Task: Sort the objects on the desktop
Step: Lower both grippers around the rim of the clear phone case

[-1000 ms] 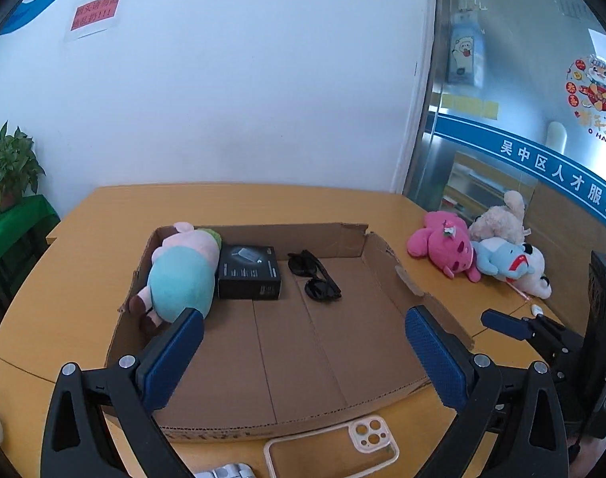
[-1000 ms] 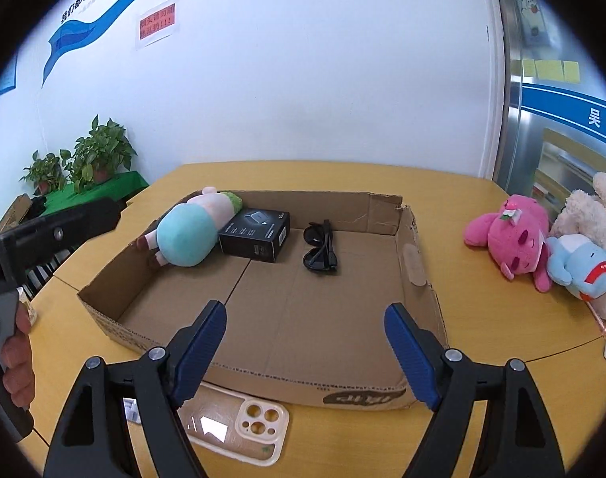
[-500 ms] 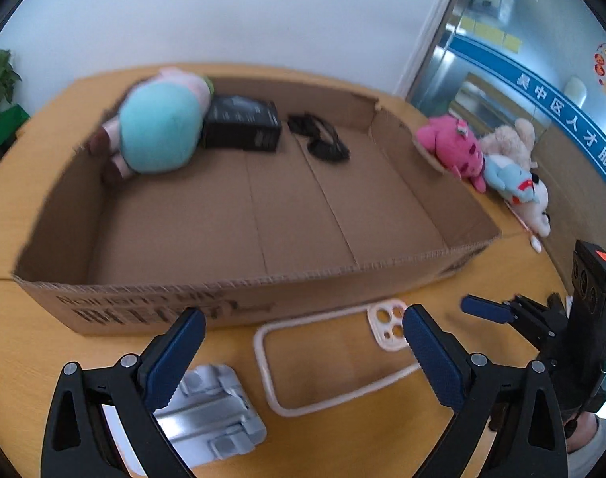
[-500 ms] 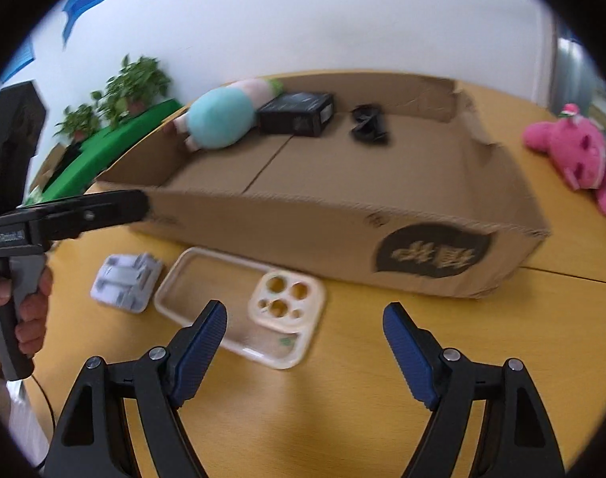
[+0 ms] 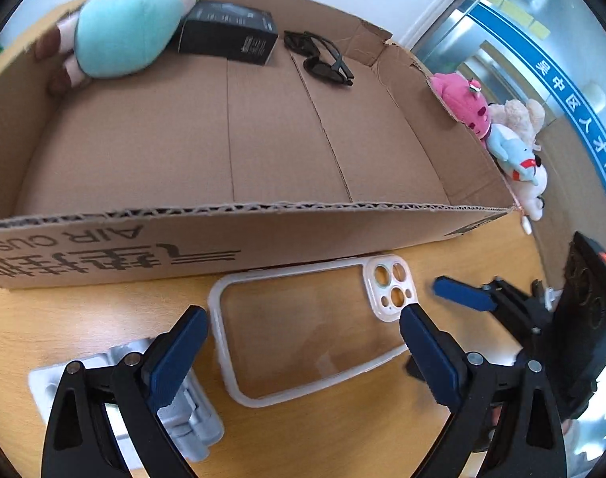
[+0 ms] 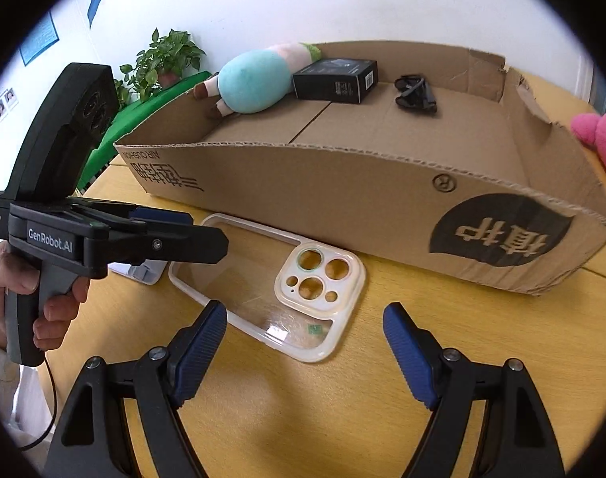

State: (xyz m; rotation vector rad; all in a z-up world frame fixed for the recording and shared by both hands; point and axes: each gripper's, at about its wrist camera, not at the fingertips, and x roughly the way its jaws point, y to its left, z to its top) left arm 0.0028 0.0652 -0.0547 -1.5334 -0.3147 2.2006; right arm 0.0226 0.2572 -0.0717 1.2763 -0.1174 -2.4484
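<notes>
the clear phone case (image 6: 271, 279) lay flat on the tabletop (image 6: 343, 398), just in front of the cardboard box (image 6: 343, 199). both the left tool (image 5: 303, 342) and right tool (image 6: 303, 338) were wide and empty. a good grab would likely pinch one thin edge.

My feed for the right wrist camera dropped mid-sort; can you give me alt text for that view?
The right tongs hang open and empty just above a clear phone case lying flat on the wooden table. Behind it stands a low cardboard box holding a plush toy, a black box and sunglasses; the left tongs reach in from the left.
</notes>
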